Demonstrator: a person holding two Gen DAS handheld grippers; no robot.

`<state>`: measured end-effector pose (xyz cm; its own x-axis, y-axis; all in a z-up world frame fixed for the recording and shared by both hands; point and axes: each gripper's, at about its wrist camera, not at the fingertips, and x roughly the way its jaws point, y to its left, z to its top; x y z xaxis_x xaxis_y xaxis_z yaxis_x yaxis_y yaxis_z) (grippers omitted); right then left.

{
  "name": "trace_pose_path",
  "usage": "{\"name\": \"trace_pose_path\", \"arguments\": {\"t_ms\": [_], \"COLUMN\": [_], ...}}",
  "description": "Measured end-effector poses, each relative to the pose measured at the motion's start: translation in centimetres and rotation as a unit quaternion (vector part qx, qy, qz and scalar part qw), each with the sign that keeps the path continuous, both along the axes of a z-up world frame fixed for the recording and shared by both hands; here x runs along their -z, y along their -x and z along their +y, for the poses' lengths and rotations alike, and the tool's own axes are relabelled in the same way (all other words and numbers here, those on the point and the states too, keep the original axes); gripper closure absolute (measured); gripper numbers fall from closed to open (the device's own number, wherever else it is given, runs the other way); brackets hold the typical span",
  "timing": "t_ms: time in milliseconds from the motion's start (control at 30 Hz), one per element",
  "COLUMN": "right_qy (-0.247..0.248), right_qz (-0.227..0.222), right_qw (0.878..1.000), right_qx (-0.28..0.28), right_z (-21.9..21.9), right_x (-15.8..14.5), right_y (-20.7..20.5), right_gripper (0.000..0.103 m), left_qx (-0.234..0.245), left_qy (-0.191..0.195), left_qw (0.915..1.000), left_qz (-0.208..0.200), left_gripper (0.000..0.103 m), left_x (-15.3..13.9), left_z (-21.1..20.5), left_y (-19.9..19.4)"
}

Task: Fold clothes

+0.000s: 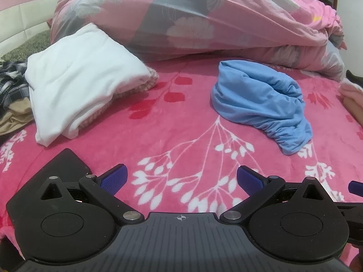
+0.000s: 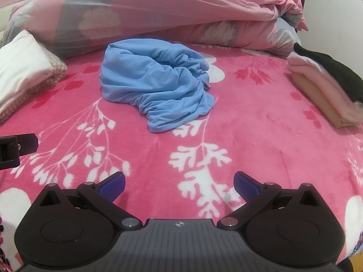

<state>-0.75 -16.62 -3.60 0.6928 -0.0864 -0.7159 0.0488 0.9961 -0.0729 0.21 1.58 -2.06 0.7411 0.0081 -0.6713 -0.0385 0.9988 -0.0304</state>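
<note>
- Clothes to be folded: a crumpled blue garment (image 2: 156,86) is seen lying loose on the pink floral blanket (image 2: 261,140), well ahead of both grippers, nothing touching it.
- Left gripper (image 1: 181,179) is held spread wide with nothing between the blue pads, low over the blanket.
- Right gripper (image 2: 179,184) is spread the same way, nothing gripped.
- Folded white stack (image 1: 74,81) is parked off to the left, a folded pale pink and tan pile (image 2: 326,90) to the right.
- Rolled-up pink quilt (image 1: 204,18) is bunched behind it all.
- No readable writing or brand can be made out, only a small crosshair mark on each gripper body.
</note>
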Motion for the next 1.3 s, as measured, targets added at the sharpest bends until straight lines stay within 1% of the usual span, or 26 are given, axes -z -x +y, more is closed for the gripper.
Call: {"name": "trace_pose_path", "arguments": {"t_ms": [267, 433, 533, 633, 667, 800, 900, 967, 1000, 1067, 1100, 1133, 1167, 1200, 1233, 1267, 1300], "right_qy": [-0.014, -0.019, -0.009, -0.01, -0.019, -0.09, -0.159, -0.187, -0.197, -0.215, -0.225, -0.235, -0.247, -0.259, -0.269, -0.273, -0.277], "right_qz": [-0.008, -0.046, -0.07, -0.096, -0.106, -0.131, -0.134, -0.128, -0.123, -0.106, -0.09, -0.074, -0.058, -0.042, -0.035, -0.04, -0.045], "right_qw": [1.0, 0.999, 0.997, 0.995, 0.994, 0.987, 0.978, 0.973, 0.972, 0.97, 0.97, 0.969, 0.967, 0.964, 0.962, 0.96, 0.958], "right_qx": [-0.001, -0.01, -0.021, -0.029, -0.029, -0.023, -0.03, -0.034, -0.034, -0.033, -0.031, -0.029, -0.032, -0.035, -0.039, -0.045, -0.052], "right_z": [-0.7, -1.8, -2.8, -4.2, -4.8, -7.6, -9.2, -9.3, -9.2, -9.2, -9.2, -9.3, -9.3, -9.3, -9.1, -8.9, -8.7], "right_x": [0.6, 0.2, -0.1, -0.7, -1.0, -1.8, -2.0, -2.1, -2.0, -1.4, -0.8, -0.2, 0.3, 0.9, 1.1, 0.9, 0.7], "right_y": [-0.6, -1.4, -2.7, -4.8, -5.7, -10.3, -14.2, -16.7, -18.1, -20.5, -21.5, -22.6, -23.1, -23.7, -23.8, -23.4, -22.9], "right_gripper": [0.0, 0.0, 0.0, 0.0, 0.0, 0.0, 0.001, 0.002, 0.004, 0.007, 0.015, 0.026, 0.03, 0.043, 0.062, 0.072, 0.081], "left_qx": [0.004, 0.018, 0.029, 0.041, 0.046, 0.06, 0.069, 0.07, 0.07, 0.069, 0.068, 0.068, 0.068, 0.07, 0.071, 0.074, 0.077], "left_qy": [0.012, 0.009, 0.01, 0.015, 0.016, 0.016, 0.011, 0.006, 0.007, 0.013, 0.02, 0.028, 0.036, 0.045, 0.052, 0.055, 0.052], "left_qw": [0.9999, 0.9995, 0.9989, 0.9978, 0.9973, 0.9952, 0.994, 0.9942, 0.9945, 0.9952, 0.9955, 0.9959, 0.996, 0.9957, 0.9951, 0.9946, 0.9943], "left_qz": [-0.011, -0.023, -0.035, -0.049, -0.055, -0.076, -0.084, -0.081, -0.078, -0.068, -0.063, -0.053, -0.045, -0.042, -0.045, -0.049, -0.054], "left_gripper": [0.0, 0.0, 0.0, 0.0, 0.0, 0.0, 0.0, 0.004, 0.007, 0.021, 0.038, 0.053, 0.058, 0.073, 0.091, 0.095, 0.097], "left_x": [0.1, 0.0, -0.1, -0.2, -0.3, -0.2, 0.3, 1.0, 1.3, 2.0, 2.3, 2.6, 2.9, 3.0, 2.9, 2.7, 2.4], "left_z": [-0.2, -0.9, -1.3, -1.9, -2.2, -3.6, -4.7, -5.4, -5.7, -6.2, -6.3, -6.3, -6.4, -6.3, -6.3, -6.4, -6.5], "left_y": [-1.3, -3.8, -5.8, -8.5, -9.5, -13.5, -16.4, -18.3, -19.0, -20.3, -20.6, -20.9, -21.1, -21.0, -20.6, -20.1, -19.6]}}
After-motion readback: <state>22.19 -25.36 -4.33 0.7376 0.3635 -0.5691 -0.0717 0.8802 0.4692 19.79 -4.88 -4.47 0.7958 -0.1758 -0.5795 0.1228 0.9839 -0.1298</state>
